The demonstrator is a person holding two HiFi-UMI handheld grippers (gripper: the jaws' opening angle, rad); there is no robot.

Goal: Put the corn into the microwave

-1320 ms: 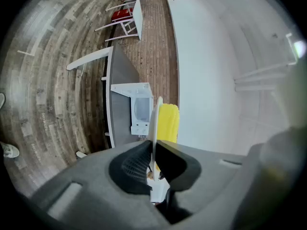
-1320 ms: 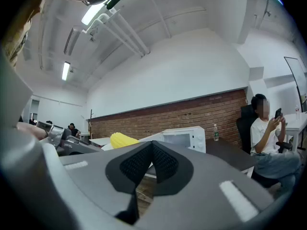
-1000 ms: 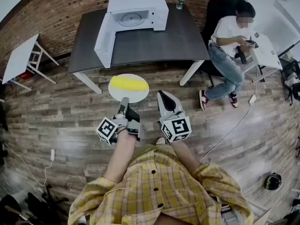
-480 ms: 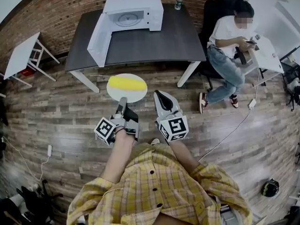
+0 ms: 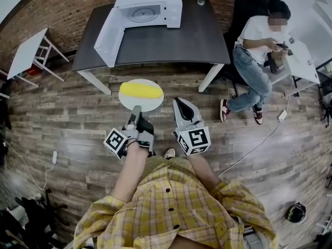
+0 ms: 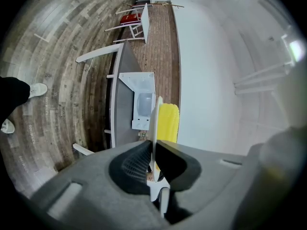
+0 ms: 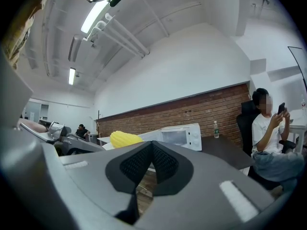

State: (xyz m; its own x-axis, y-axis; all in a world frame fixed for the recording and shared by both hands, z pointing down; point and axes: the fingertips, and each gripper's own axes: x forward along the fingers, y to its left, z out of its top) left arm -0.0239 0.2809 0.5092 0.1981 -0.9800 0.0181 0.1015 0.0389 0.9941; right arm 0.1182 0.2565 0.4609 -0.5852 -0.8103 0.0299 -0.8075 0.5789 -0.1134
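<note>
Pinched the plate (image 5: pixel 151 106) by its near rim in the left gripper (image 5: pixel 136 109), pads pressed on the thin white edge. Found the corn (image 5: pixel 141 91) lying on that plate, at 12 o'clock from the left fingertips in the head view and just beyond them. Read its long axis as running across, from 9 to 3 o'clock, square to the line of the jaws. Noted the right gripper (image 5: pixel 179 102) at about 4 o'clock of the plate, just beside it but not touching, jaws pressed together on nothing. Saw the microwave (image 5: pixel 149 7) well off at 12 o'clock from the plate, on the far part of the table (image 5: pixel 176 43), cavity showing only its turntable, door (image 5: pixel 108 35) swung wide toward 7 o'clock. Judged the left hand the nearer one and the sole bearer of plate and corn. Judged the needed travel as straight on toward 12 o'clock, over the table edge and in through the open front. Judged the crosswise lie of the corn a fair match for the wide opening, so saw no call for a turn. Judged a tilt of the plate the main risk: gripped at one edge only, free to sag, with round corn ready to roll off.
</note>
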